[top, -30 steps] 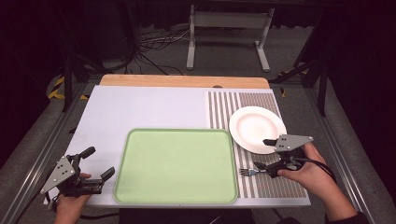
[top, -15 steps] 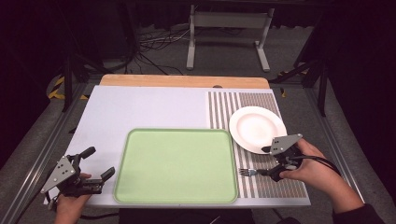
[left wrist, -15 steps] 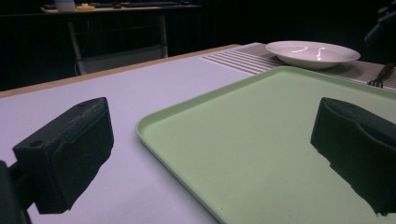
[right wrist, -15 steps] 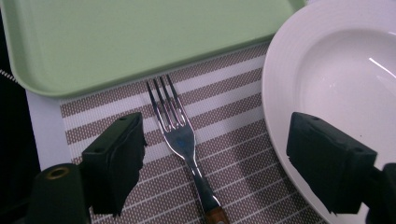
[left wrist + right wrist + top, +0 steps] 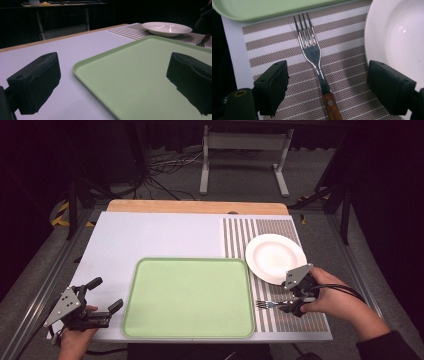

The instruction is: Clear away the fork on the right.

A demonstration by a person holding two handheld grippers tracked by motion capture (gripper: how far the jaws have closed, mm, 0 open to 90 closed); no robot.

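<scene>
The right gripper (image 5: 323, 92) hangs over the striped placemat (image 5: 280, 227) with its jaws wide open and holding nothing, one on each side of the fork (image 5: 312, 53), which lies flat between them untouched, apparently lined up for a grasp on the neck just ahead of the wooden handle. The fork's tines point toward the green tray (image 5: 187, 297), and the white plate (image 5: 275, 257) sits just beside the fork on the same placemat. The left gripper (image 5: 102, 297) rests idle at the near left of the worktop (image 5: 150, 235), jaws open and empty, facing the tray.
</scene>
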